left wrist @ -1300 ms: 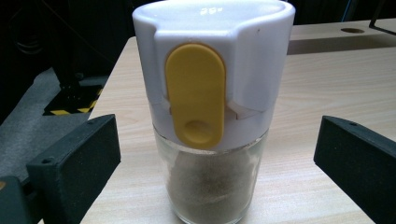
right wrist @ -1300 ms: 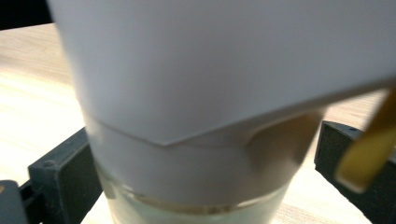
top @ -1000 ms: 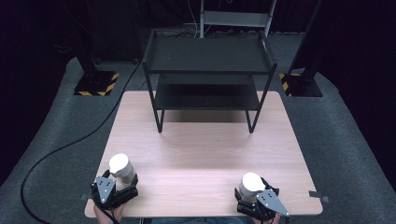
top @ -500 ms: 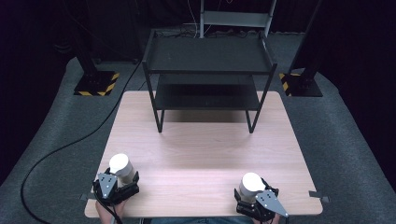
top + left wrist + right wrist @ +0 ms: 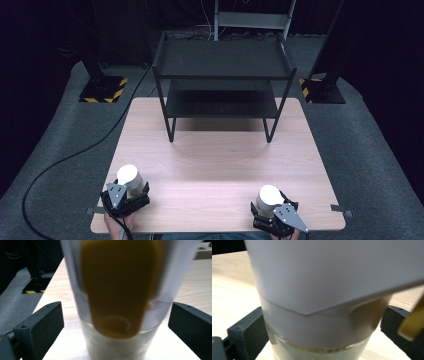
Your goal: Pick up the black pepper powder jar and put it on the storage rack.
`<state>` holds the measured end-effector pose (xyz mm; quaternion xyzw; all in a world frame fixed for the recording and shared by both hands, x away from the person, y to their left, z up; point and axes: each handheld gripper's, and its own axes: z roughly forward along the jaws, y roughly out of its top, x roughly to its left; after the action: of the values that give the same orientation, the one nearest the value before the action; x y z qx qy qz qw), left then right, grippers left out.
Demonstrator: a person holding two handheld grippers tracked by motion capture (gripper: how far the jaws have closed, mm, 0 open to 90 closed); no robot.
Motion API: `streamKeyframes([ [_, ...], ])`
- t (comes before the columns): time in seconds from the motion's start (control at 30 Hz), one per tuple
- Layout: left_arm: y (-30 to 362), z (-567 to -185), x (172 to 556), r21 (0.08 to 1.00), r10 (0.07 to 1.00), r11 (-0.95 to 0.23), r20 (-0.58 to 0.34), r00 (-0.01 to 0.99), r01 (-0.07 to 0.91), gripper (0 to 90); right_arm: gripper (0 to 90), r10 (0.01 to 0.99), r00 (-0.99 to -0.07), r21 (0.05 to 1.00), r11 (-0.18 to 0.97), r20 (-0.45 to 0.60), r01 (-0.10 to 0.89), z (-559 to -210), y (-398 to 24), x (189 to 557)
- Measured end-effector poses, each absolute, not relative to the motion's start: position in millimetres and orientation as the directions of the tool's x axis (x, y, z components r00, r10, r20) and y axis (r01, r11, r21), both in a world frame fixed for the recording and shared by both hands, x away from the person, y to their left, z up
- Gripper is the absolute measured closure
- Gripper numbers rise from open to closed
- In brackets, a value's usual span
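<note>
Two white-topped containers stand near the front edge of the wooden table. The left one is a clear cup with a white label, a yellow-brown shape on it and pale grains at its bottom. My left gripper is open, a jaw on each side of the cup with a gap showing. The right container is a clear jar wrapped in white paper. My right gripper stands open around it, its jaws very close to the jar's sides.
A black two-tier metal shelf stands on the far half of the table. Bare wood lies between it and the grippers. On the floor, a black cable curves at the left, and stands with hazard-striped bases flank the table.
</note>
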<state>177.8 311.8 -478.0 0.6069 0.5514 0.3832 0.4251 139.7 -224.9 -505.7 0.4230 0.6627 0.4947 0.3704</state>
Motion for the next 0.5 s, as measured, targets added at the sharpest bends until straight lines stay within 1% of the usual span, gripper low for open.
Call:
streamKeyframes([
  [0.1,314.9,-478.9,177.0,0.939,0.994,-0.020,-0.018,0.109,0.344,1.1,0.0,0.928,-0.367,0.970,0.149,-0.070,0.193,-506.1,-225.2,139.3],
  [0.2,319.5,-479.1,177.0,0.936,0.991,-0.011,-0.036,0.126,0.351,7.3,0.0,0.928,-0.366,0.970,0.151,-0.072,0.192,-506.2,-225.0,139.3],
  [0.27,321.3,-480.0,176.6,0.939,0.990,-0.008,-0.041,0.134,0.344,9.4,0.0,0.927,-0.367,0.970,0.152,-0.074,0.191,-506.4,-224.8,139.3],
  [0.4,324.5,-480.7,177.2,0.941,0.988,-0.003,-0.050,0.147,0.337,19.6,0.0,0.928,-0.365,0.970,0.152,-0.074,0.190,-506.6,-224.5,139.0],
  [0.43,323.7,-480.5,177.6,0.941,0.988,-0.003,-0.049,0.144,0.340,23.6,0.0,0.928,-0.365,0.970,0.151,-0.074,0.189,-506.8,-224.6,138.9],
  [0.5,322.7,-481.2,177.5,0.941,0.990,-0.007,-0.043,0.138,0.338,27.4,0.0,0.929,-0.363,0.970,0.152,-0.074,0.190,-506.6,-224.2,139.0],
])
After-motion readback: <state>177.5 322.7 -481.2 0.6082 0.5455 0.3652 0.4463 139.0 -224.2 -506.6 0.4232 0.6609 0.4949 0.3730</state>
